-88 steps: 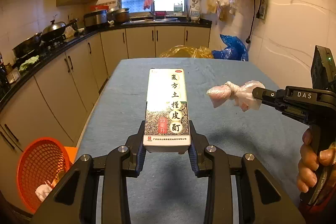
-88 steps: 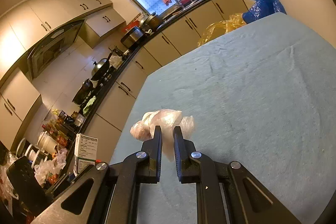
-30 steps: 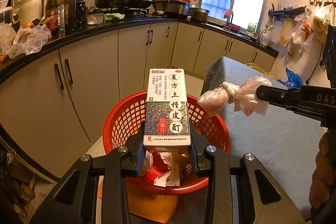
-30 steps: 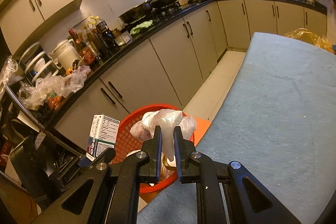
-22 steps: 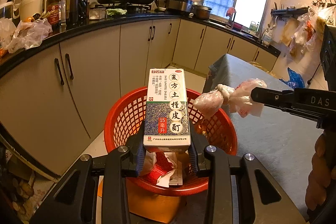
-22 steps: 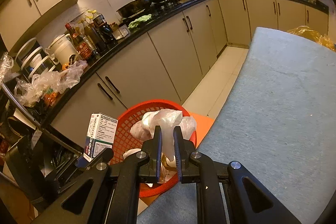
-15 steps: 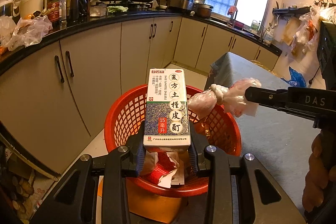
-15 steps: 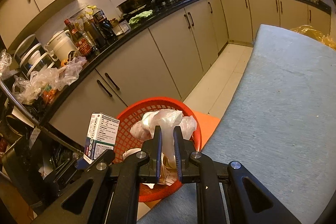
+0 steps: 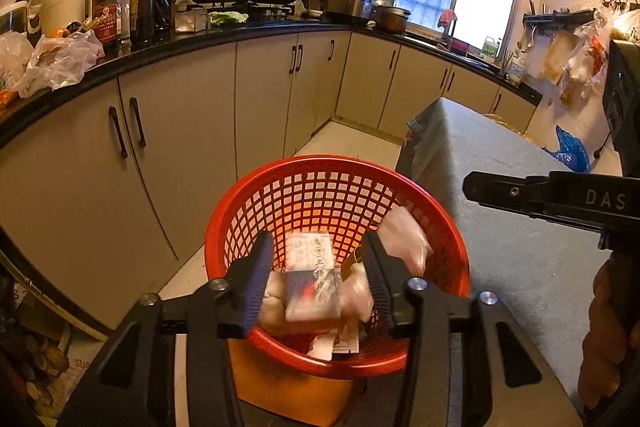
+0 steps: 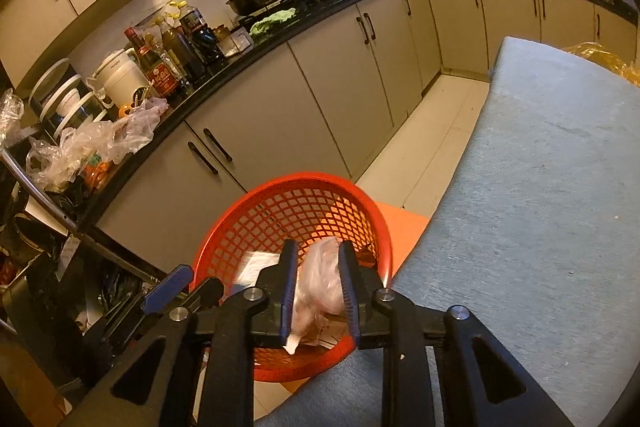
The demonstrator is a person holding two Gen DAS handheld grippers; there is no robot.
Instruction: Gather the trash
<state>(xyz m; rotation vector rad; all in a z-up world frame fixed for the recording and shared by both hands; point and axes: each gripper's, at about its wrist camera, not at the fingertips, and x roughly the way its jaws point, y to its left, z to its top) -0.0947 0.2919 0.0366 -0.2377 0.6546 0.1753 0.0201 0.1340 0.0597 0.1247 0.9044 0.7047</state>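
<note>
A red mesh basket stands on an orange stool by the table's corner; it also shows in the right wrist view. My left gripper is open above it, and the medicine box is blurred, falling into the basket. My right gripper is open over the basket, and the knotted pinkish plastic bag is blurred, dropping between its fingers. The bag also shows in the left wrist view. Paper scraps lie in the basket.
The blue-grey cloth-covered table lies to the right. Beige kitchen cabinets under a black counter run along the left. Bottles, a kettle and plastic bags stand on the counter. Pale floor tiles lie between cabinets and table.
Both grippers have opened. The medicine box has left the left gripper and the plastic bag has left the right gripper; both are falling into the red basket.
</note>
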